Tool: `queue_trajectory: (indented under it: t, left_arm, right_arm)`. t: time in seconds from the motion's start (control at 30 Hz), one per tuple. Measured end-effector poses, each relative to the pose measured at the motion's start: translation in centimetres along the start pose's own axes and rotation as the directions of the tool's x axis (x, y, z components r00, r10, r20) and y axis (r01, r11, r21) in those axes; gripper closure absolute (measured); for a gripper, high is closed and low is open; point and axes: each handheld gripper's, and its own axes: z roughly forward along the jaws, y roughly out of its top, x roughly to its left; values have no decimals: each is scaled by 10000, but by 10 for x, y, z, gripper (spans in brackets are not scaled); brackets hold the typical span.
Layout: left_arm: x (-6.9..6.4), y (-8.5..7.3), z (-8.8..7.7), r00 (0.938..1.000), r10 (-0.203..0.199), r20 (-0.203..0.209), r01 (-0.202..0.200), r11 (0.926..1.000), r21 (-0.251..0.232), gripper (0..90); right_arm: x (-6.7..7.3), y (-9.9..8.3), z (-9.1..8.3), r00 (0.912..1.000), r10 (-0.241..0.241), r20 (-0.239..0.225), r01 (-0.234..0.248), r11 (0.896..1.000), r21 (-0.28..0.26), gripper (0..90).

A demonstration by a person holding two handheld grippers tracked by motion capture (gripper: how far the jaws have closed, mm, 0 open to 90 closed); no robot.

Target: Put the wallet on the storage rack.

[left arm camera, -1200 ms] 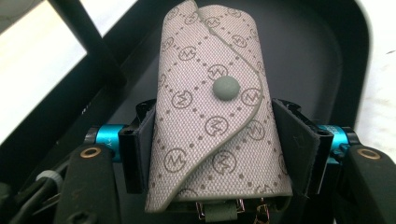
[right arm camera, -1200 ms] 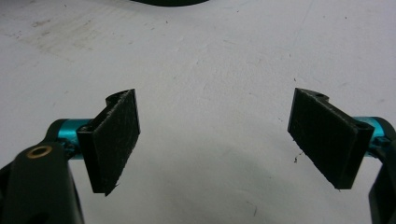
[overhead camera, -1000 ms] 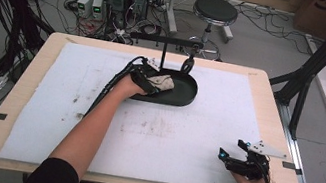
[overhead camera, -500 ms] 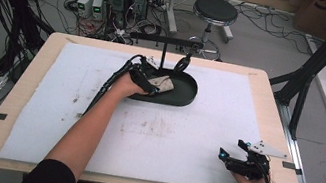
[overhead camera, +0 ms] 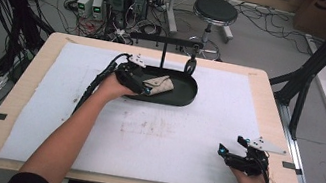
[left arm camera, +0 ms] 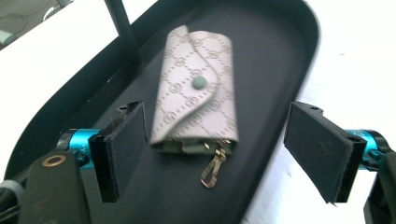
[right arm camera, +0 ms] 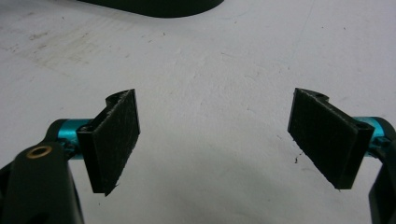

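Jaws of your left gripper [left arm camera: 212, 144] stand wide apart over the near end of the black oval tray [left arm camera: 280, 60], one pad on each side of the beige patterned key pouch [left arm camera: 194, 91] without touching it. That pouch lies flat on the tray floor, flap closed with a round grey snap, and a small brass clasp [left arm camera: 212, 168] hangs out of its near end between your jaws. In the high view your left hand [overhead camera: 114, 85] reaches across the white mat [overhead camera: 153, 135] to the tray's left end, where the pouch [overhead camera: 158, 85] sits; a black post [overhead camera: 163, 53] with a crossbar rises from the tray's far edge. Your right gripper [overhead camera: 231, 152] rests low on the mat near the bench's [overhead camera: 270, 105] right front corner, well apart from the tray. Its jaws are also spread wide, with bare mat [right arm camera: 215, 130] between them and the tray's dark rim [right arm camera: 159, 7] far ahead.
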Motion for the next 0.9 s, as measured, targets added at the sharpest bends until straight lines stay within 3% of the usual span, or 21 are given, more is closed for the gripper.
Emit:
queue_trajectory:
  t: [0.27, 0.9]
  left_arm:
    - [-14, -20, -32, 9999, 54, 108, -48, 9987, -513, 212]
    - [-45, -74, -83, 9998, -143, -118, 128, 9931, -1166, 207]
  right_arm:
    - [-1, 6, 8, 10000, 12, -76, -12, 9999, -103, 172]
    - [-3, 17, 22, 9997, -8, -259, 0, 9995, -309, 172]
